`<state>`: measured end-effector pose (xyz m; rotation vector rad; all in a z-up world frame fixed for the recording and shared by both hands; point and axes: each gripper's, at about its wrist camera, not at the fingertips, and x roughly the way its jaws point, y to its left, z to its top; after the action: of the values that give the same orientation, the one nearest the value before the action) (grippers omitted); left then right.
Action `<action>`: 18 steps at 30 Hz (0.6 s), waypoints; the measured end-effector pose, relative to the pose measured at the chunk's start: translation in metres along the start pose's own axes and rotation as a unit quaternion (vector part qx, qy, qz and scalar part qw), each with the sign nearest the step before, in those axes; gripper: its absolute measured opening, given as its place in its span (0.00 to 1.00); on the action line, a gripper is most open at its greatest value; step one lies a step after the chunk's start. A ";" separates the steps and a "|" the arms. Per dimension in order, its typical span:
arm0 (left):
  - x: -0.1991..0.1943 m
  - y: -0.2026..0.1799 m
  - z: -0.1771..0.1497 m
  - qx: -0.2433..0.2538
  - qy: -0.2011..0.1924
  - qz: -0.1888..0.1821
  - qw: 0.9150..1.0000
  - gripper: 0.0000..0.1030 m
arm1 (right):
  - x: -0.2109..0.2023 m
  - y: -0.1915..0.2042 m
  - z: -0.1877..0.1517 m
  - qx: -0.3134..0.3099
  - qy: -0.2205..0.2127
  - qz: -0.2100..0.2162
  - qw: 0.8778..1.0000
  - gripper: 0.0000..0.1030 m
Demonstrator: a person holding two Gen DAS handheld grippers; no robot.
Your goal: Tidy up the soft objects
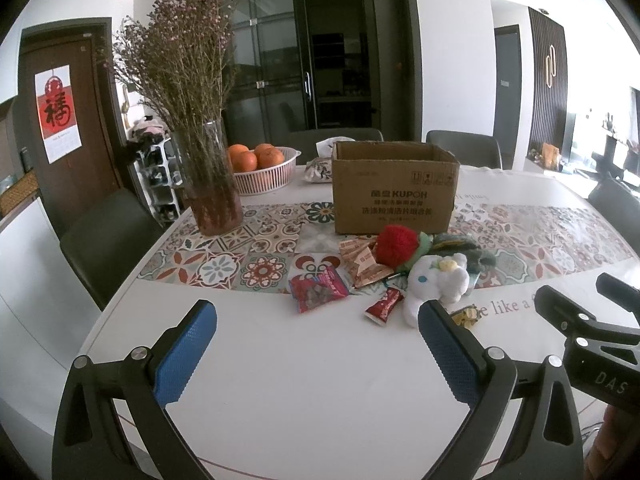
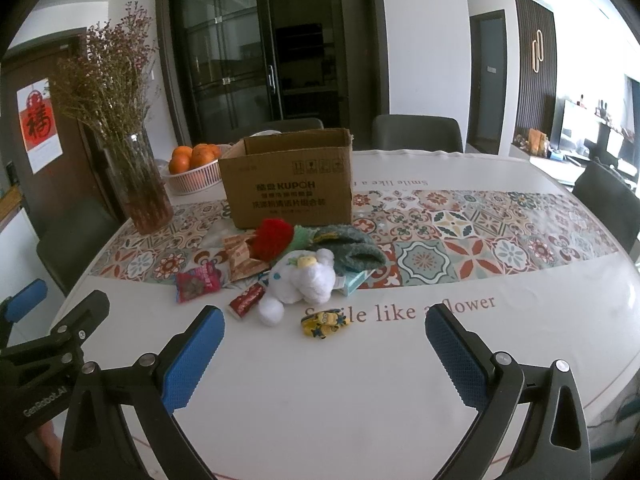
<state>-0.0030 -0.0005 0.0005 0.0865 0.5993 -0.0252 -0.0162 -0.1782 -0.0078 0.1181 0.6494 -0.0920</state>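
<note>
Both tongs, left and right, wide open, empty, short of plush toy; box open behind to receive it

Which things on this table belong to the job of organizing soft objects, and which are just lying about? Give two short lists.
Belong to the job:
white plush toy
red fluffy ball
green fuzzy item
cardboard box, open-topped, the likely container

Just lying about:
snack packets
small yellow figure
vase of dried flowers
basket of oranges

Both grippers are open and hold nothing.
</note>
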 end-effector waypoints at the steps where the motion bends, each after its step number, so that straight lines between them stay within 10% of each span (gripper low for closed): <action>1: 0.000 0.000 0.000 0.000 0.000 0.000 1.000 1.00 | 0.000 0.000 0.000 0.000 0.000 0.000 1.000 0.99; 18: 0.000 0.000 -0.001 -0.001 0.000 -0.001 1.000 1.00 | -0.001 0.003 0.003 -0.005 -0.001 0.002 1.000 0.99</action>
<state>-0.0032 -0.0006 -0.0004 0.0847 0.6000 -0.0263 -0.0150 -0.1754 -0.0049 0.1096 0.6480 -0.0857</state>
